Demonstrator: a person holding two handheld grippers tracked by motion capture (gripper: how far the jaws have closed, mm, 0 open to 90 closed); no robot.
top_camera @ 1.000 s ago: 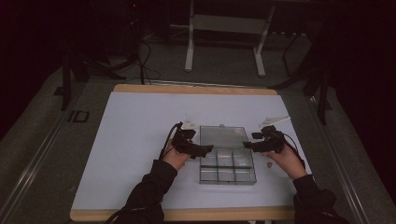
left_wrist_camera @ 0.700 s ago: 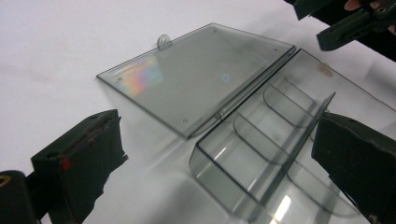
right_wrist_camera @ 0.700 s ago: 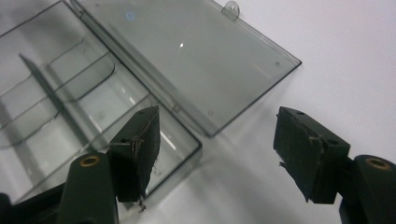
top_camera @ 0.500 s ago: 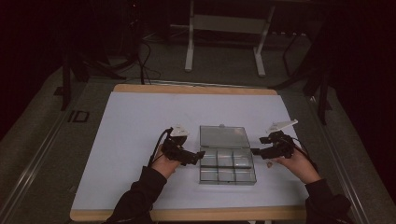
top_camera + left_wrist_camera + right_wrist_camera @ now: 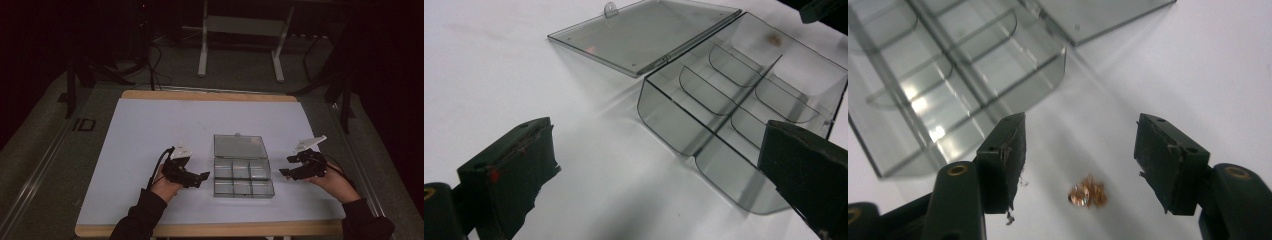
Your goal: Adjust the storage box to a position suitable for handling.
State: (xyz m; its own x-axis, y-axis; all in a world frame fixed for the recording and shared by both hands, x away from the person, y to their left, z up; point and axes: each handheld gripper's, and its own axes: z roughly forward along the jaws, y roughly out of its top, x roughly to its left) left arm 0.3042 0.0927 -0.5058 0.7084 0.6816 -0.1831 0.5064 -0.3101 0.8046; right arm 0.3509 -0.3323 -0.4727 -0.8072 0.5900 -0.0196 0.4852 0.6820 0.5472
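Although the small coppery piece point(image 5: 1087, 194) between your right tongs point(image 5: 1080, 165) is too blurred to name, you can see it lying on the white desk point(image 5: 150, 130), just beside the clear box point(image 5: 243, 179), with both jaws spread wide and touching nothing. Your left tongs point(image 5: 200, 178) hang spread too, just off the box's left wall. Bare desk lies open on both outer sides. The box sits mid-desk, lid point(image 5: 644, 32) folded flat behind it; one far compartment holds a faint brownish speck point(image 5: 775, 40), the rest look empty.
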